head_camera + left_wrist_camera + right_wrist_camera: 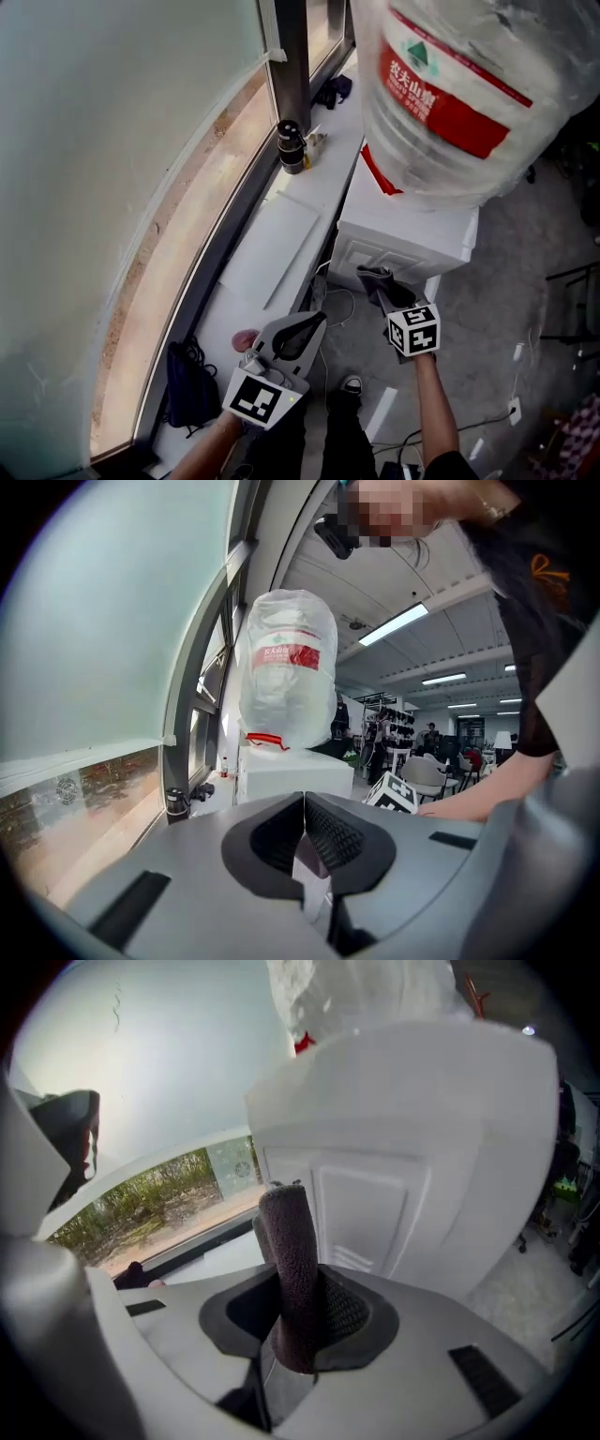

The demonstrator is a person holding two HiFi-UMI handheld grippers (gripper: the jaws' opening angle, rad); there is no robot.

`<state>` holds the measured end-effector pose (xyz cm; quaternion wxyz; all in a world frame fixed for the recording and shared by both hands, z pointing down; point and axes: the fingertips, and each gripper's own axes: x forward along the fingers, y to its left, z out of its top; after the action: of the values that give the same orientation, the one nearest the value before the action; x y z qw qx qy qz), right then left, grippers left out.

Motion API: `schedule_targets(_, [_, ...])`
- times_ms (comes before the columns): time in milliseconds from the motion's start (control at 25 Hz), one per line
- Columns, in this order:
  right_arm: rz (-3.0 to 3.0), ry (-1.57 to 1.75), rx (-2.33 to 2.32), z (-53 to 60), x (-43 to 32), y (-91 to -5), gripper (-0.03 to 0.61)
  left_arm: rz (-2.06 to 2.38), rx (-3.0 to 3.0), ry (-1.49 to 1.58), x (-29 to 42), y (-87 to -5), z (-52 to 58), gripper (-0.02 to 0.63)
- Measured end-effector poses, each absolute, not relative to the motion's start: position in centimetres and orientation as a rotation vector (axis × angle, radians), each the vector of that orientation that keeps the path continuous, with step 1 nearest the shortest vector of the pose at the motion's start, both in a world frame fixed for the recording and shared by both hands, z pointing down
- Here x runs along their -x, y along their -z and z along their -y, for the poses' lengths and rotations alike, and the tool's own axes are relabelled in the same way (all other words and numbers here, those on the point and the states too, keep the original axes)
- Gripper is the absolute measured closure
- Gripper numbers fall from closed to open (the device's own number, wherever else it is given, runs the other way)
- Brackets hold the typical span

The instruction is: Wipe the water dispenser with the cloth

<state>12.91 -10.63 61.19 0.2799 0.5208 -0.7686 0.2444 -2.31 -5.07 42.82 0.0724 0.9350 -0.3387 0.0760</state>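
The white water dispenser (pixel 403 230) stands against the window ledge, with a plastic-wrapped bottle (pixel 459 84) with a red label on top. My right gripper (pixel 382 292) is shut on a dark grey cloth (pixel 375 277), which is held at the dispenser's lower front corner. In the right gripper view the cloth (pixel 289 1251) sticks up from the shut jaws (pixel 300 1309), close in front of the dispenser's panelled face (pixel 403 1185). My left gripper (pixel 314 325) hangs lower left, shut on nothing (pixel 303 803). It points toward the dispenser (pixel 281 775) and the bottle (pixel 286 667).
A white ledge (pixel 281 244) runs along the window at left. On it stand a black flask (pixel 292 147) and a dark item (pixel 333 91). A dark bag (pixel 190 384) and a pinkish object (pixel 246 336) lie nearer. Cables (pixel 342 305) trail on the grey floor.
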Motion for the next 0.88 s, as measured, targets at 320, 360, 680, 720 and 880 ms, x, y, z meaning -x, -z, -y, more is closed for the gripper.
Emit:
schedule_targets(320, [2.159,-0.504,-1.473,11.8,-15.0,-49.5,0.468,0.984,-2.836,-0.243,0.5,-40.6,5.7,0.595])
schedule_targets(360, [2.169,-0.490,-1.486,12.1,-15.2,-48.7,0.468,0.981,-2.835,-0.243,0.4,-40.6,5.7,0.597])
schedule_targets(680, [2.111,-0.556,-1.509,13.1,-15.4,-53.4,0.468,1.009,-2.812,-0.249,0.9,-41.8,6.3,0.595])
schedule_targets(720, [2.092,-0.576,-1.510,13.1,-15.4,-54.9,0.468,1.015,-2.812,-0.251,1.1,-42.1,6.4,0.595])
schedule_targets(880, [2.010,-0.639,-1.530,13.5,-15.6,-61.2,0.468,1.032,-2.805,-0.283,1.4,-43.8,6.6,0.595])
